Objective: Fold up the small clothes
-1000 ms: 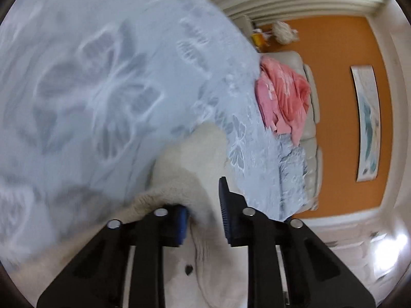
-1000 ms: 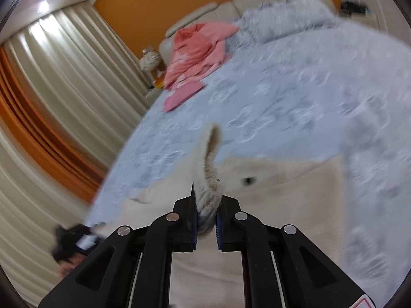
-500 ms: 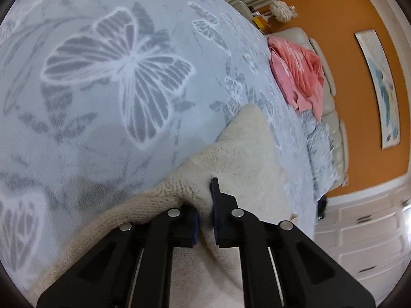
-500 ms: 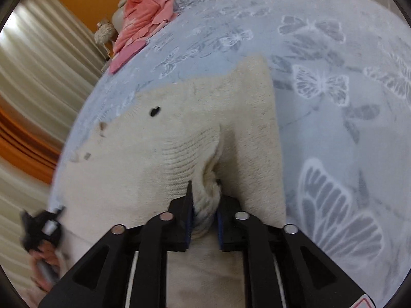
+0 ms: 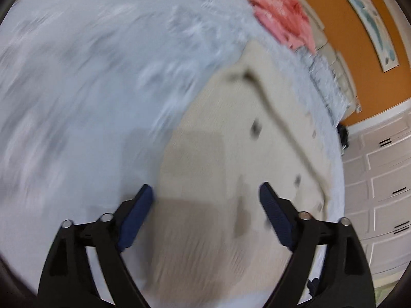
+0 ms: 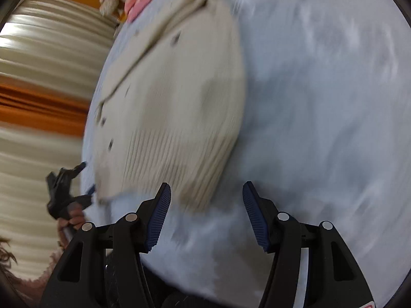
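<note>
- While both views are smeared with motion blur, we can establish that the cream knitted cardigan point(image 5: 231, 133) lies spread flat on the pale blue bedspread point(image 5: 90, 89), with its dark buttons showing along the front placket.
- We find the left gripper point(image 5: 205, 195) with its jaws wide apart, hovering above the near part of the garment and holding nothing.
- We find the right gripper point(image 6: 205, 192) likewise spread wide and empty, poised just off the ribbed hem at the near edge of the cardigan point(image 6: 174, 102).
- We judge the step in hand to be a release between folds: the garment is laid down and neither claw has hold of it.
- We consider that the next move calls for each gripper to pick a fresh edge, probably a side or sleeve, and close on it; the blur hides the sleeves, so we cannot tell how they lie.
- A pink garment point(image 5: 282, 25) sits at the far end of the bed, well apart.
</note>
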Tool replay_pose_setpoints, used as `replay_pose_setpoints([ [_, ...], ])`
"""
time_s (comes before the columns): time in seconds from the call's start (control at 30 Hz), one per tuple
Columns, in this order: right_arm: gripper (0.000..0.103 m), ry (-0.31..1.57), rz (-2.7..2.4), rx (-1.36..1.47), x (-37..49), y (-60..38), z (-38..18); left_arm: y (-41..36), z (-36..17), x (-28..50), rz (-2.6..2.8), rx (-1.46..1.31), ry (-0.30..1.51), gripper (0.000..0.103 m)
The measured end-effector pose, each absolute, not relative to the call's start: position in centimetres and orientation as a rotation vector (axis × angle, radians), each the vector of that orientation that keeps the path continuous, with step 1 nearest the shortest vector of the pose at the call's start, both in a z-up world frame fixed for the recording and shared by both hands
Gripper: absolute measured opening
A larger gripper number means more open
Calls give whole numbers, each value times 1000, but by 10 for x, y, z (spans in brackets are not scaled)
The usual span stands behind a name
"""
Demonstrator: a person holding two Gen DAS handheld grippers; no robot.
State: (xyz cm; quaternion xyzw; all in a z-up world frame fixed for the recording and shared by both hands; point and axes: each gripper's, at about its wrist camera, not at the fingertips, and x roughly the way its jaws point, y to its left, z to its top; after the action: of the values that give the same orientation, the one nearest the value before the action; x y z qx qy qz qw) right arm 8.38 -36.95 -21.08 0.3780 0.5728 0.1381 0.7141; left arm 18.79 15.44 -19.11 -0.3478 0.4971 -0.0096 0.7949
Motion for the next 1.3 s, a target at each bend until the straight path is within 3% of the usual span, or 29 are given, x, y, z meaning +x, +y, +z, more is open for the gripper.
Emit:
replay_pose_setpoints([
  [0.2, 56, 1189, 237, 1008, 104, -354, -222, 139, -198, 151, 35, -856, 1054, 92],
  [0.23, 47, 1173, 221, 1037, 106, -357, -223, 137, -198, 153, 60, -861, 1059, 92],
  [0.27, 4, 1159, 194, 1068, 107, -362, -224, 135, -197, 157, 72, -872, 1068, 89],
  [0.3, 6, 1129, 160, 1102, 104, -370, -221, 134, -197, 161, 70, -898, 1088, 79],
  [0.37, 6, 1067, 134, 1115, 94, -382, -204, 134, -205, 167, 24, -983, 1153, 12],
  [0.47, 5, 997, 119, 1097, 62, -400, -168, 141, -203, 156, 32, -1085, 1169, 12],
  [0.63, 4, 964, 129, 1038, 8, -415, -130, 147, -156, 116, -69, -984, 1110, 11],
  [1.0, 0, 992, 146, 992, -137, -408, -86, 177, -117, -31, -127, -1034, 1180, 4],
  [1.17, 1, 1062, 65, 885, -169, -417, -97, 183, -101, -87, -135, -946, 1181, 0],
  [1.2, 10, 1068, 56, 879, -165, -419, -100, 181, -105, -89, -133, -937, 1185, 0],
  [1.23, 12, 1074, 35, 872, -155, -422, -104, 181, -112, -87, -114, -945, 1195, 2],
  [1.27, 22, 1077, 24, 865, -150, -422, -105, 182, -121, -84, -96, -979, 1196, 13],
  [1.3, 47, 1078, 21, 858, -138, -422, -108, 183, -127, -81, -89, -998, 1197, 25],
])
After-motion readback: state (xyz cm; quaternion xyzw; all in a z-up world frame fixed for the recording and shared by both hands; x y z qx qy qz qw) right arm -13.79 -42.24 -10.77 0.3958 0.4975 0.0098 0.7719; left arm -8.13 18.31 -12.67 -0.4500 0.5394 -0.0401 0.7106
